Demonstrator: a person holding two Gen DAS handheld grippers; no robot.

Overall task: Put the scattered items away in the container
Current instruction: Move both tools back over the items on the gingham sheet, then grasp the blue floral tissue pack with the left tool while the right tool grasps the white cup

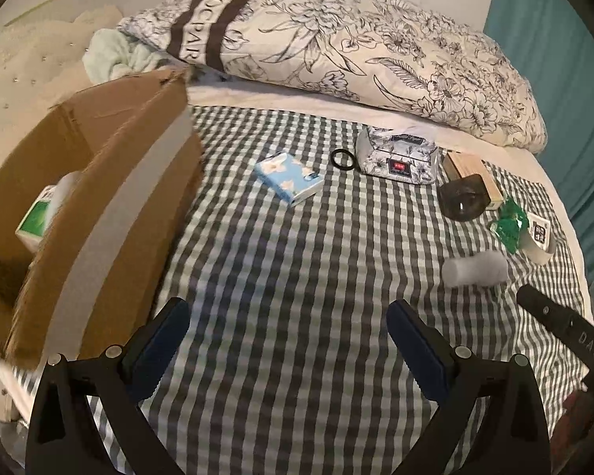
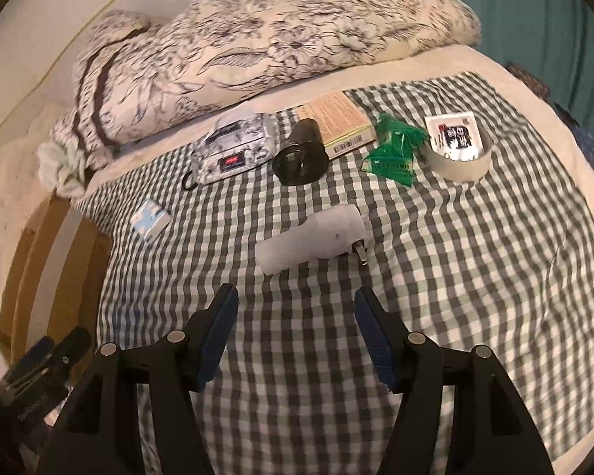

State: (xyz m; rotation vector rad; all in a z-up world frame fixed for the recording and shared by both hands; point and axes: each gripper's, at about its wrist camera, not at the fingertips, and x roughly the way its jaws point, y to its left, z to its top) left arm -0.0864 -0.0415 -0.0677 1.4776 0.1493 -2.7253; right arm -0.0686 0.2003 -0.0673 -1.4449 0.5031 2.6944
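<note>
Right gripper: jaws spread, nothing between, hovering over checkered cloth. White plug adapter just beyond fingertips, lying on cloth, prongs toward right. Past adapter: black lens, floral tissue pack, green packet, tape roll. Left gripper: released, empty, above same cloth. Cardboard box left of adapter, open, green-white carton inside. Blue flowered pack between box and adapter.
</note>
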